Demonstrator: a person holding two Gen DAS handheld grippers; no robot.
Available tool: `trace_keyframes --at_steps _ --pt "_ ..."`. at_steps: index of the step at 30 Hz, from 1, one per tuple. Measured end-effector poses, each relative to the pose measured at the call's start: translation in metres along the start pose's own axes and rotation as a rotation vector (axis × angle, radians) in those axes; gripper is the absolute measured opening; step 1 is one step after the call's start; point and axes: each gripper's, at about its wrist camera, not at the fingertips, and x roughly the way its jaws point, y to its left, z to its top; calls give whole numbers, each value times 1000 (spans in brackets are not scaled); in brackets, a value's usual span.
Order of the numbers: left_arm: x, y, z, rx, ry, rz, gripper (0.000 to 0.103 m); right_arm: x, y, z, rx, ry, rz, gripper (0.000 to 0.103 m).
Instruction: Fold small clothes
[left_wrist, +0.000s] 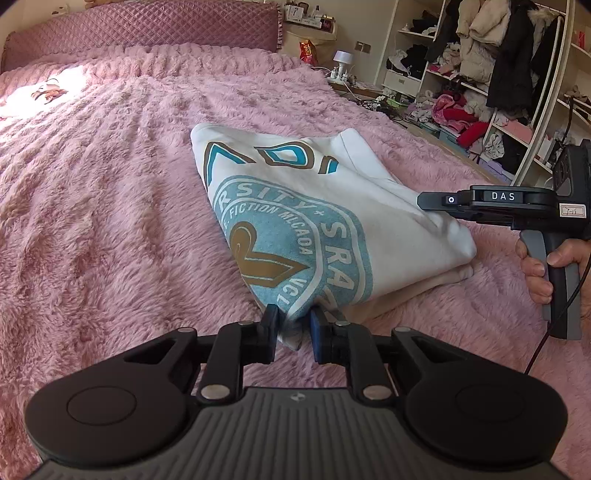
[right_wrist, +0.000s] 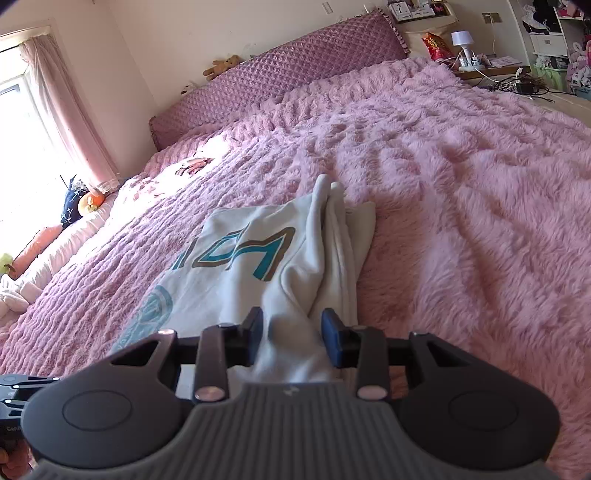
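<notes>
Bright daylight from window (right_wrist: 14, 122) (blown out), sunlit glare patch on blanket (left_wrist: 33, 92), fisheye-curved edges

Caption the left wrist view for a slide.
Left gripper and right gripper each flank an edge of the folded white printed shirt on the pink blanket.

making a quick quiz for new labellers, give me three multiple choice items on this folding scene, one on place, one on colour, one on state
1. Where does the white garment lie?
A. on the pink fluffy bedspread
B. on a wooden floor
C. in a drawer

2. What colours is its printed badge?
A. red and black
B. blue and brown
C. green and yellow

3. What are the left tongs doing?
A. hanging open, clear of the cloth
B. resting on the headboard
C. closed around an edge of the garment

Answers: A, fluffy pink pile surrounds it; B, a blue ring encloses a brown shape; C, cloth sits bunched between the near fingers. The right tongs straddle cloth too.
</notes>
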Motion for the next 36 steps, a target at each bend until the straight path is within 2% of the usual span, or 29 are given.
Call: trace_keyframes --at_steps 5,8,9,10,11,13,15,18,20,23,26,30,33,36 --pt "3 -2 -3 -1 15 21 22 3 3 2 -9 -13 8 32" --pt "6 -3 -5 13 17 28 22 11 5 1 -35 13 -8 32" --pt "7 -3 -5 10 16 29 22 15 4 1 -38 25 -10 28" --pt "7 -2 -5 0 15 27 17 17 3 1 -32 35 -6 14" --pt "7 -3 -5 -15 13 29 14 18 2 1 -27 33 6 11" --pt "5 -4 -4 -26 16 51 11 15 5 1 -43 23 10 7" --pt "0 -12 -3 -9 -2 117 10 7 10 5 -50 -7 7 6" --pt "-9 -23 -2 0 -22 176 9 -9 15 10 -59 -53 4 4" --pt "-3 -25 -4 4 12 205 9 -8 13 8 -65 -29 -12 4" --pt "17 -19 -11 -41 90 209 9 9 -2 -7 -32 46 -33 4" --pt "22 -15 -13 -52 116 202 9 16 -12 -20 16 49 -32 5" --pt "-5 -19 -11 -43 148 175 11 6 -13 -14 43 22 -17 19" --pt "-32 -21 -11 -22 101 186 11 -8 -10 1 0 -54 -21 22" --pt "-50 -21 1 -35 15 182 12 -5 -8 28 -36 -114 -54 29"
